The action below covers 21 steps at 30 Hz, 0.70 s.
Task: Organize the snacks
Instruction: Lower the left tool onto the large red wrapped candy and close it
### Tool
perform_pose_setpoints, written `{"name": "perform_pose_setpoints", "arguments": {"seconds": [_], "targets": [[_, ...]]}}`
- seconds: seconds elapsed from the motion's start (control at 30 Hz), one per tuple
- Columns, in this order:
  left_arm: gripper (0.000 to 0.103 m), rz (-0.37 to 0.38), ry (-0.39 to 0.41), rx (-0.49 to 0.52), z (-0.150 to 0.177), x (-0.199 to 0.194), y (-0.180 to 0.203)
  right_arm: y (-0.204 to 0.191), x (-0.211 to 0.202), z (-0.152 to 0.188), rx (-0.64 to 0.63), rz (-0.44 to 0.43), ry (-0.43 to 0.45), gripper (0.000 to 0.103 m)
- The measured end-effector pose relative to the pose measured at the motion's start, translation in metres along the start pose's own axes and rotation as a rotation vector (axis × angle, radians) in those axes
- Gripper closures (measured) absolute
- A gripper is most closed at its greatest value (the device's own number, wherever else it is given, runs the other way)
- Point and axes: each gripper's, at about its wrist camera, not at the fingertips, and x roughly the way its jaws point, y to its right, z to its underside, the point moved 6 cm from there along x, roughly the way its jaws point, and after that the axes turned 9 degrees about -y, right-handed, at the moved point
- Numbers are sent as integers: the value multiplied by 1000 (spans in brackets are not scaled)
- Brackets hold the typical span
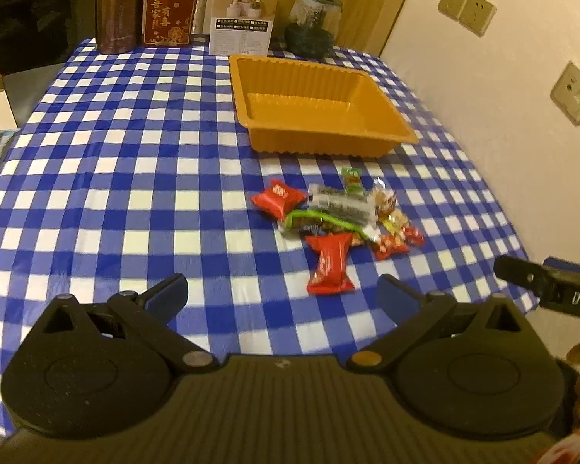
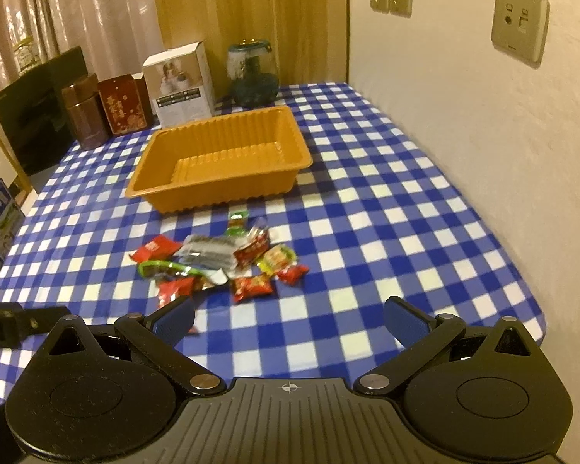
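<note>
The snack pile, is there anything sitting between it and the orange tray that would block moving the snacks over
Nothing visible. Only bare checkered tablecloth lies between the snack pile and the empty orange tray. Both grippers, left and right, are open, with nothing between them and the pile.

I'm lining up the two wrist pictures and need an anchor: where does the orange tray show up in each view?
Left wrist view: the orange tray sits right of centre in the upper half, beyond the snack pile.
Right wrist view: the orange tray sits left of centre in the upper half, again beyond the snack pile.
Shared landmark: the white box standing just behind the tray.
</note>
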Motion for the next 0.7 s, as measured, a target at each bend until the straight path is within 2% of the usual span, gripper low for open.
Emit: {"name": "perform_pose_setpoints", "arguments": {"seconds": [0.2,0.5,0.6,0.7], "targets": [[0,22,5,25,-20,17,-2,9,18,-7,-6,-12,10,0],[2,21,-24,129,-18,68,17,18,59,-9,1,-47,9,1],[9,36,-42,153,-15,88,25,23,70,-6,16,-58,-6,15],[14,47,-47,164,-14,101,32,27,76,-7,32,-63,-14,18]]}}
